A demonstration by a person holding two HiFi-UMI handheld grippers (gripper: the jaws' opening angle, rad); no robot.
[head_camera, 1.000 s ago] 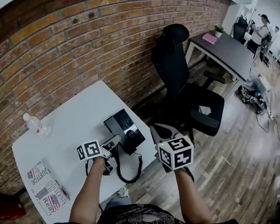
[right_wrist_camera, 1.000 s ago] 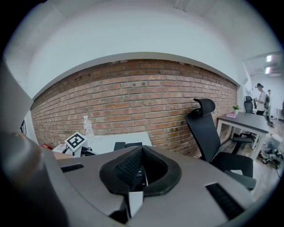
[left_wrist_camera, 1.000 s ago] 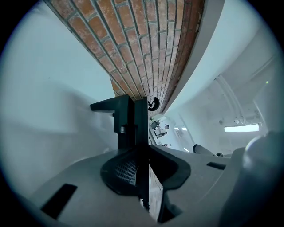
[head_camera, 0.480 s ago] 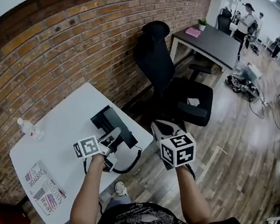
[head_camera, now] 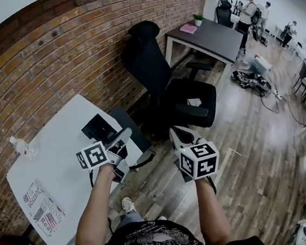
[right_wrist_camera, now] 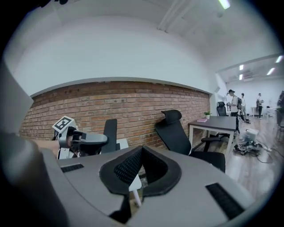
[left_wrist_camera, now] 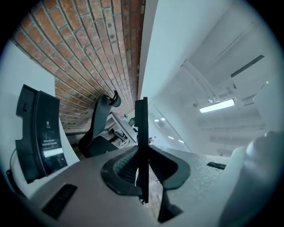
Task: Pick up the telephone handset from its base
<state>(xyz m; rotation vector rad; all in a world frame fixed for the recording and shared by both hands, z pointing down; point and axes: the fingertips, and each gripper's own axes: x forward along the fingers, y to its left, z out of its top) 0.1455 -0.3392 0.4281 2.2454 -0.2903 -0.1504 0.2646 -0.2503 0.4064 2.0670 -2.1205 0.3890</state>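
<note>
– Left gripper had its two jaws squeezed shut. What was in there?

– The black plastic telephone handset. In the left gripper view it showed only as a thin dark strip pinched between the pads, so I think it was held edge-on. It was up in the air, off its flat black telephone base and near it, on the person's side.

– Why squeeze so hard?

– So it would not slip, I think. A handset is long and smooth, and it could swing or drop.

– What about the curly black cord?

– It hung in a loop below the gripper, past the edge of the white table. It ties the handset to the base. I think a big pull could drag the base along.

– Was anything holding the base?

– No. It stood propped up by itself near the table's corner. It looked heavy enough to sit there alone.

– And the right gripper?

– Its jaws were together too, but with nothing in them. It hung out over the brown wooden floor, well apart from the phone. I guess it was there to keep out of the way, since one gripper was enough for this job. The black office chair was farther off, behind the table.
</note>
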